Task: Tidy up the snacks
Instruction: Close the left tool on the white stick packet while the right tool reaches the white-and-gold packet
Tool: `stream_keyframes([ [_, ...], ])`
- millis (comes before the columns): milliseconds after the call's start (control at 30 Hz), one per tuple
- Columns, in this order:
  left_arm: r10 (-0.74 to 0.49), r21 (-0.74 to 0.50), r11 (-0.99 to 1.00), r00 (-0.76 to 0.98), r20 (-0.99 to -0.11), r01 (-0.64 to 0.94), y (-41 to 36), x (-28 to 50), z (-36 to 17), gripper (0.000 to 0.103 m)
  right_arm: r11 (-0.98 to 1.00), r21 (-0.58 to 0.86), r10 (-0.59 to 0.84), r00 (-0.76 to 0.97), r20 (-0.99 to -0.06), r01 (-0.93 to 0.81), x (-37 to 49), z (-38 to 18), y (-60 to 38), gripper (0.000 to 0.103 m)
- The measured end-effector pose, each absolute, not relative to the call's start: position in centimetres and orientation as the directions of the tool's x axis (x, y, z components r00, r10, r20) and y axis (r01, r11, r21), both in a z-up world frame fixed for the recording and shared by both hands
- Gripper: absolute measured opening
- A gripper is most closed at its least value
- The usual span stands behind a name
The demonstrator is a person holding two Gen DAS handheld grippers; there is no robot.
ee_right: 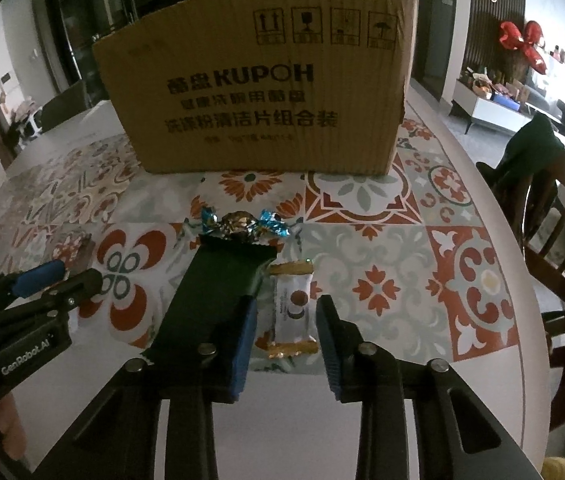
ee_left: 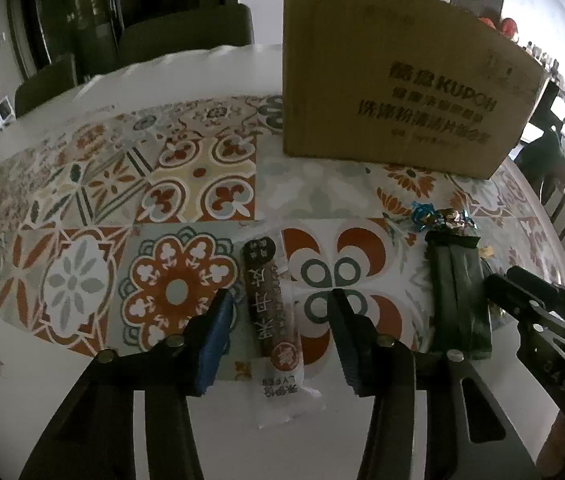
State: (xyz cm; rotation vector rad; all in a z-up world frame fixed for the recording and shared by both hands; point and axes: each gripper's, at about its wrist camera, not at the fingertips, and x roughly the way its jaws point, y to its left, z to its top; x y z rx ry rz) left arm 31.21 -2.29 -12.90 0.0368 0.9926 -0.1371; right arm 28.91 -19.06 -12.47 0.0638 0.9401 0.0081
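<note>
Nearest us, our left gripper (ee_left: 280, 304) stands with its 2 fingers apart on either side of a long brown snack bar (ee_left: 272, 300) in clear wrap, not pressing it. Our right gripper (ee_right: 284, 322) likewise brackets a small white candy (ee_right: 292, 312) with gold ends, pads off it. Both snacks lie flat on the patterned mat (ee_right: 382, 248), short of the cardboard box (ee_right: 258, 100). A dark green packet (ee_right: 210, 300) lies left of the candy, a foil-wrapped sweet (ee_right: 242, 222) between packet and box. Right of the box, open mat runs to the table (ee_right: 502, 208) edge.
</note>
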Motion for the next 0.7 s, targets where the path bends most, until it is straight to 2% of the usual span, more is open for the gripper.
stream_keyframes([
  [167,-0.103,-0.045,0.992,0.535,-0.839,0.120,-2.31,31.39,-13.06,0.045,0.998,0.052,0.029,0.588,-0.809,0.022,29.35,-12.81,-19.12,0.026],
  [233,-0.104,-0.046,0.992,0.535,-0.838,0.119,-2.35,31.49,-13.09,0.039,0.999,0.049,0.029,0.589,-0.807,0.018,29.41,-12.83,-19.06,0.022],
  [367,-0.105,-0.043,0.991,0.537,-0.837,0.127,-2.37,31.52,-13.03,0.024,0.999,0.052,0.034,0.591,-0.806,0.013,29.40,-12.88,-19.00,0.020],
  [700,-0.142,-0.065,0.985,0.540,-0.830,0.160,-2.72,30.84,-12.37,0.020,0.998,0.066,0.046,0.598,-0.800,0.011,28.75,-12.55,-18.92,0.020],
])
